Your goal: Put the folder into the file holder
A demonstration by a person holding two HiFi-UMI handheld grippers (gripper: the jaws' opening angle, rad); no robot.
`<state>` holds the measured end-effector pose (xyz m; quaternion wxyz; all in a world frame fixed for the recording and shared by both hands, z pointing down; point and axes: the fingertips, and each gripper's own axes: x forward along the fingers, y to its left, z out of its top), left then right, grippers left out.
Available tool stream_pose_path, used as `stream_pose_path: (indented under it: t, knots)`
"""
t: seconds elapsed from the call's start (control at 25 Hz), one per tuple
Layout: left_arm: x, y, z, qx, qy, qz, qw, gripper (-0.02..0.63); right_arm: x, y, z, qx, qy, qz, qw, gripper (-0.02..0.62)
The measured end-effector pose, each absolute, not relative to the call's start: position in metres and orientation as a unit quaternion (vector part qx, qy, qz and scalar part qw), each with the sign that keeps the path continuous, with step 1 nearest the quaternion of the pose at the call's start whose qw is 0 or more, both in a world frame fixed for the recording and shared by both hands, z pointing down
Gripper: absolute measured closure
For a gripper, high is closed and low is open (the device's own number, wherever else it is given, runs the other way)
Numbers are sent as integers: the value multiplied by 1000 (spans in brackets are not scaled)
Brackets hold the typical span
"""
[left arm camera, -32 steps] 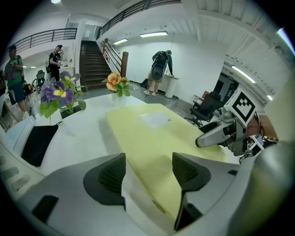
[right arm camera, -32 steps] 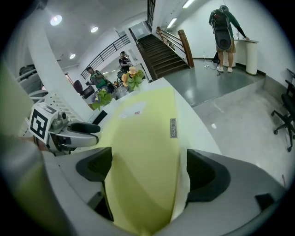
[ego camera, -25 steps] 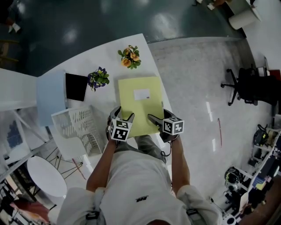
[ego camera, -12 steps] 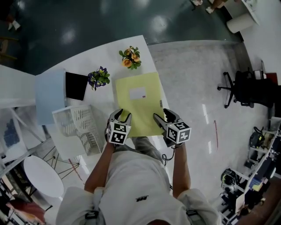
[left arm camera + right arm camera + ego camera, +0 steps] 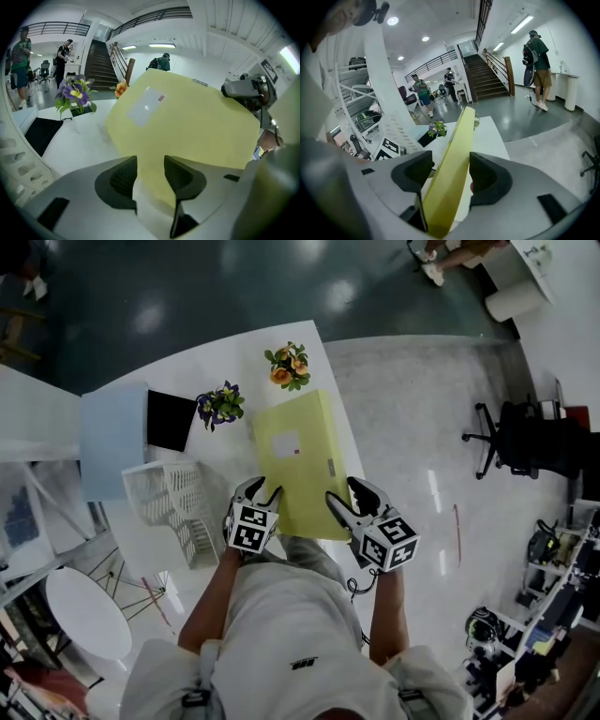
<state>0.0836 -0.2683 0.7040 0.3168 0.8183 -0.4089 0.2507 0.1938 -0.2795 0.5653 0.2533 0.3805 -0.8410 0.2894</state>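
The step in hand is, in my judgement, the pick-up: the yellow folder is gripped at its near edge by both claws and is not yet on its way to the file holder. The left claw has just been closing and is now clamped on the folder's near left corner; in its own view the sheet passes between the two pads. The right claw has also just been closing and pinches the near right edge, which in its view stands almost on edge between the pads. The folder is tilted, its right side higher than its left. I cannot tell if the far corner touches the desk.

The file holder, a white mesh one, stands at about eight o'clock from the folder, near the left claw. The next move probably calls for turning the folder fully upright, carrying it toward eight o'clock and lowering it edge-first into a slot, with both claws keeping level so the thin sheet does not bend.

The desk is white. On it are a purple flower pot at ten o'clock from the folder, an orange flower pot at twelve o'clock, and a black pad beside a pale blue box. An office chair stands at three o'clock, well apart, on the glossy floor.
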Motion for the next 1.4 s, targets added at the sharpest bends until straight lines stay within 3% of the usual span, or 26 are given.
stream_pose_path:
  t: [0.44, 0.68, 1.4]
  knots:
    - [63, -260, 671, 828, -415, 216, 308, 391, 130, -261, 538, 315, -864, 255, 298, 345]
    - [65, -255, 657, 843, -403, 200, 294, 373, 107, -280, 548, 343, -847, 237, 330, 272]
    - [68, -254, 652, 864, -372, 189, 284, 373, 68, -352, 583, 299, -799, 236, 465, 288]
